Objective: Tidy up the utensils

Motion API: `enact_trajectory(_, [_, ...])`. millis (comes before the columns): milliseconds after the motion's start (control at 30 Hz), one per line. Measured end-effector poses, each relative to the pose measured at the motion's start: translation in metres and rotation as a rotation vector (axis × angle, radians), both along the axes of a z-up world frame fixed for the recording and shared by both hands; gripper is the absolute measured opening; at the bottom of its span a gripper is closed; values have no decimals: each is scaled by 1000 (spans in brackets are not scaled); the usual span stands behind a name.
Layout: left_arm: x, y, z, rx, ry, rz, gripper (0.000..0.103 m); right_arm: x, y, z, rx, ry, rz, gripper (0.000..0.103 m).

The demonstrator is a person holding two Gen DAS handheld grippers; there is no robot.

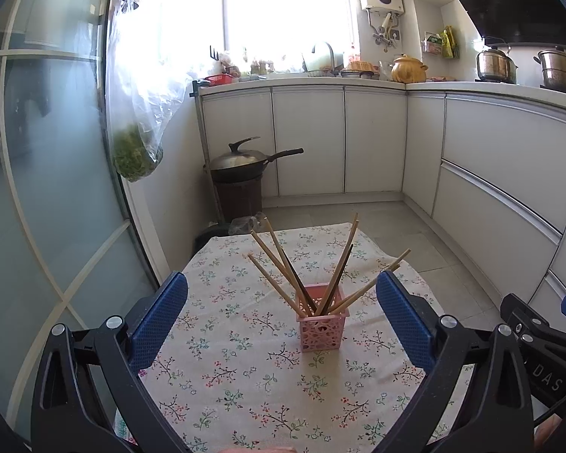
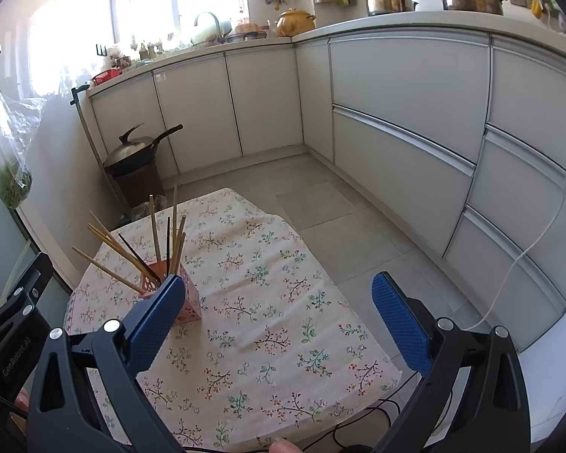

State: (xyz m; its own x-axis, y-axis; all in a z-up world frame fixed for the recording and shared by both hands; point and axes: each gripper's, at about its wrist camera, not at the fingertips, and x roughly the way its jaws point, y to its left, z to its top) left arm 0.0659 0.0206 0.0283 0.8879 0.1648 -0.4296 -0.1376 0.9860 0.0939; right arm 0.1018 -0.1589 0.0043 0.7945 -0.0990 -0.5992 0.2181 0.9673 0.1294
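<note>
Chopsticks (image 1: 313, 275) fan from pink basket (image 1: 322, 326) mid desk (image 1: 245, 377). Thin, stiff, light, likely slippery; pinch mid-shaft. Left gripper (image 1: 281, 317) fingers wide apart, empty; right gripper (image 2: 279, 321) likewise.

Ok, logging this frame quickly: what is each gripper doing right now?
Left gripper: open, holding nothing, with the pink holder of chopsticks ahead.
Right gripper: open, holding nothing, over the floral tablecloth.

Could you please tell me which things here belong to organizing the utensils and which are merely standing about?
Job: chopsticks, pink holder, left gripper, right gripper.
Standing about: wok, bag of greens, clay pot, steel pots.
</note>
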Motion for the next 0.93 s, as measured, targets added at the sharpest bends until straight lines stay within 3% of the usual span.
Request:
enact_trajectory(267, [-1, -1, -1, 15, -8, -11, 96, 1, 0, -1, 0, 10, 4, 96])
enact_trajectory(400, [-5, -7, -1, 62, -43, -6, 88, 1, -1, -1, 1, 13, 4, 96])
enact_trajectory(533, [-3, -6, -3, 55, -33, -19, 84, 2, -1, -1, 3, 16, 3, 96])
enact_trajectory(767, [-3, -4, 1, 31, -27, -14, 96, 1, -3, -2, 5, 10, -1, 96])
enact_trajectory(933, [-2, -4, 0, 19, -16, -16, 96, 2, -6, -2, 9, 12, -14, 96])
